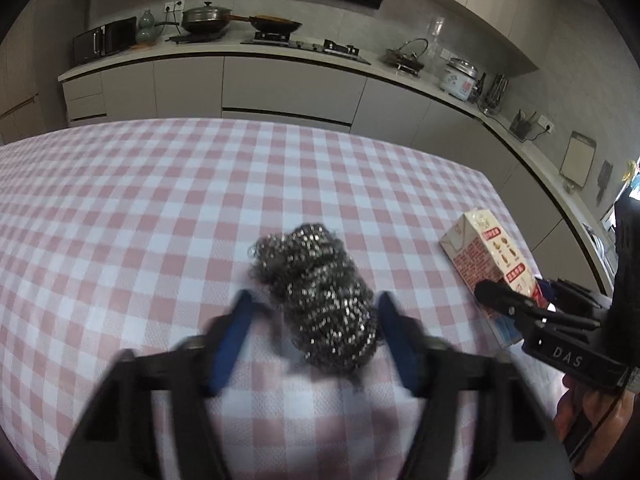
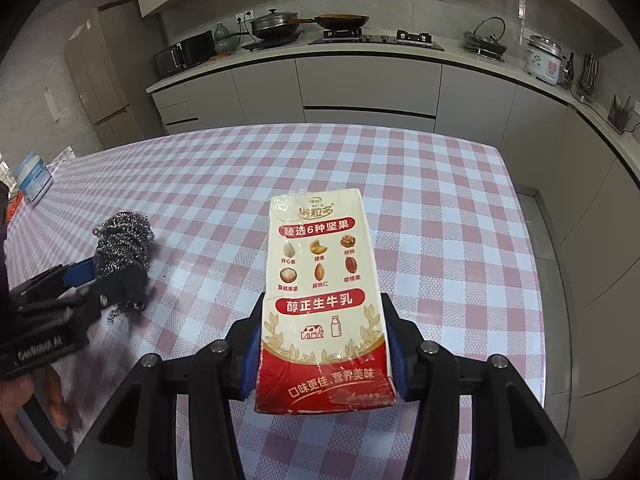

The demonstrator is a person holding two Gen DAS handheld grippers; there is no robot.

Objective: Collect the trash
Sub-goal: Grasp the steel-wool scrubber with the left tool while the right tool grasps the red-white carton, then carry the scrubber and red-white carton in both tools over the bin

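A grey steel wool ball (image 1: 320,296) lies on the pink-and-white checked tablecloth (image 1: 140,208). It sits between the blue-padded fingers of my left gripper (image 1: 314,320). The right pad touches it, while a strip of cloth shows between it and the left pad. The right wrist view has the same ball (image 2: 120,248) and left gripper (image 2: 100,276) at the far left. My right gripper (image 2: 324,344) is shut on the lower sides of a cream and red milk carton (image 2: 324,292), which points away from me. In the left wrist view the carton (image 1: 488,256) and the right gripper (image 1: 520,296) are at the right.
A white jar with a blue label (image 2: 34,178) stands at the table's far left. The table's right edge (image 2: 536,264) drops to a grey floor. Behind it runs a kitchen counter (image 2: 360,52) with pans, a hob and a rice cooker. A person's hand (image 1: 580,412) holds the right gripper.
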